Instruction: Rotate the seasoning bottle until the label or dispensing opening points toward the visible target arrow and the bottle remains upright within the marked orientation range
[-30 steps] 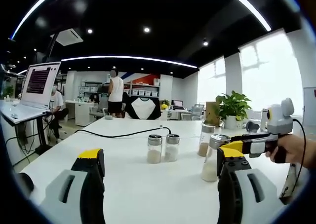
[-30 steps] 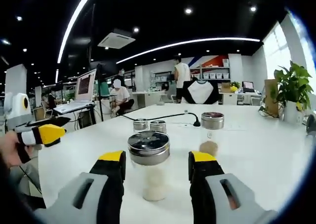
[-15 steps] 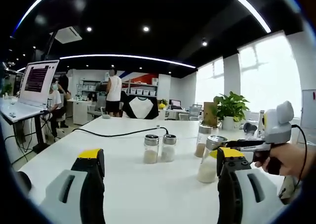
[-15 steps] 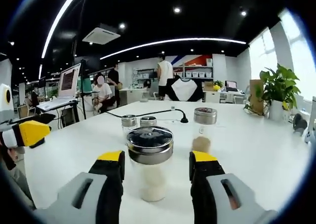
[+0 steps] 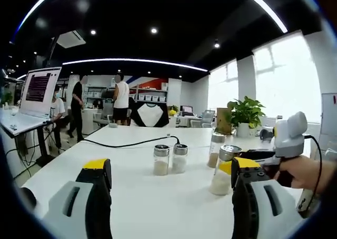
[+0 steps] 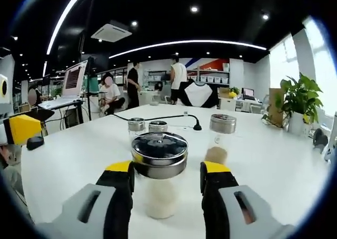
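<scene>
White worktop (image 5: 137, 160) carries everything here, and reading across it from the left: a black cable (image 5: 126, 142), a close pair of small shakers (image 5: 170, 158), a taller jar (image 5: 217, 149) behind, then the seasoning bottle (image 5: 224, 170) with its steel cap, upright and part filled with pale powder.

Over the last second the right hand-held gripper (image 6: 165, 183) has closed in on that bottle. In the right gripper view the steel cap (image 6: 159, 153) looms larger and lower than a second ago, and the bottle now sits between the two yellow-tipped jaws. In the left gripper view the right hand-held gripper (image 5: 236, 164) has slid from beside the bottle to right at it, its yellow tip now overlapping the cap.

For the task, I judge this as the approach ending and the grasp about to begin; no turning is evident yet. The jaws stand apart on either side of the glass, seemingly with a sliver of gap each side, though whether they already touch I cannot tell. No target arrow or label is visible to me.

The left hand-held gripper (image 5: 171, 183) hangs well back with jaws wide apart, holding nothing, the bottle ahead and to its right.
</scene>
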Demonstrator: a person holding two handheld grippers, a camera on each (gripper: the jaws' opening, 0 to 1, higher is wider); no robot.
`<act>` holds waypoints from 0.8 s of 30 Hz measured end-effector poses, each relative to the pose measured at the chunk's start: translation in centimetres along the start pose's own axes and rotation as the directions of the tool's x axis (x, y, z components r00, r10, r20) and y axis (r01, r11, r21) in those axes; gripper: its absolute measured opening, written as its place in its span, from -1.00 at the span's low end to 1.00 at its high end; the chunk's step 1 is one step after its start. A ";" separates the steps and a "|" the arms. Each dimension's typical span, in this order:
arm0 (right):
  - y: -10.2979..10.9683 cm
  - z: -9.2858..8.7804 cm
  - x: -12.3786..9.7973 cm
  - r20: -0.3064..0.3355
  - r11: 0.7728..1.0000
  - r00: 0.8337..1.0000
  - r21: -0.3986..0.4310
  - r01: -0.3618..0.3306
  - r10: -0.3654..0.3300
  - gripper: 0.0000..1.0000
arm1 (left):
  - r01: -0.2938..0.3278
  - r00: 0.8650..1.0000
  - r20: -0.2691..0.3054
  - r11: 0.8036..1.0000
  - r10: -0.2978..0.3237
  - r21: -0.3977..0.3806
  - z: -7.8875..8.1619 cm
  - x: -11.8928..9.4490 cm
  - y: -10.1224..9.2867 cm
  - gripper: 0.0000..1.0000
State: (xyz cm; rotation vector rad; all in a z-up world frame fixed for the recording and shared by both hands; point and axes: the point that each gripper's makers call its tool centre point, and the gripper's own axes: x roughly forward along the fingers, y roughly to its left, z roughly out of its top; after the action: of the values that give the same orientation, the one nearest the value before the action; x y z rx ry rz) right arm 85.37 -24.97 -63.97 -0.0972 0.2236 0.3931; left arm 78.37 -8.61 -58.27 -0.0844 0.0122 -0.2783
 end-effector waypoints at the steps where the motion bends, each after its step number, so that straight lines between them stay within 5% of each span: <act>1: 0.3 0.0 0.0 0.003 1.000 1.000 -0.005 -0.015 0.015 -0.13 | 0.001 1.000 -0.001 1.000 -0.001 -0.007 -0.1 0.0 -0.1 0.99; 3: 0.7 0.0 0.1 0.006 0.999 0.999 -0.006 -0.031 0.031 -0.25 | 0.003 1.000 -0.002 1.000 -0.003 -0.009 -0.1 0.0 -0.1 0.99; 24: 0.6 0.0 0.0 0.005 0.999 0.999 0.004 -0.033 0.033 -0.26 | 0.001 1.000 -0.001 1.000 -0.001 0.002 -0.3 -0.2 0.1 0.99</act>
State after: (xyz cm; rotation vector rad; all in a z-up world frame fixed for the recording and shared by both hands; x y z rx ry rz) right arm 85.09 -24.41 -64.01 -0.0884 0.2218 0.4258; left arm 78.16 -8.47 -58.60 -0.0826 0.0130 -0.2796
